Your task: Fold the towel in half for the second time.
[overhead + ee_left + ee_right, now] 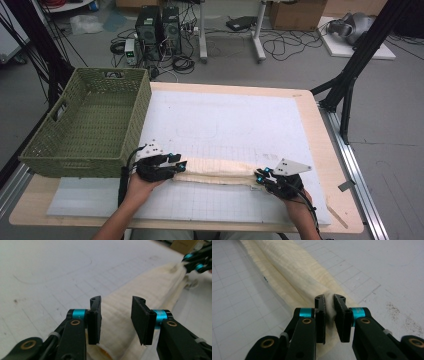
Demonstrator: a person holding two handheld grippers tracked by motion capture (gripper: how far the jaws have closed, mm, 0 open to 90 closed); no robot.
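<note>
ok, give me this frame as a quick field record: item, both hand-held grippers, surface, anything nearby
item: cream cloth, folded into a long strip, lying flat
left hand-held gripper: open, jaws either side of the strip's end, pads not pressing
right hand-held gripper: shut on the cloth's other end, fabric bunched between the jaws
surface: white gridded mat on a wooden table
nearby: green woven basket at the table's left, nothing in it
</note>
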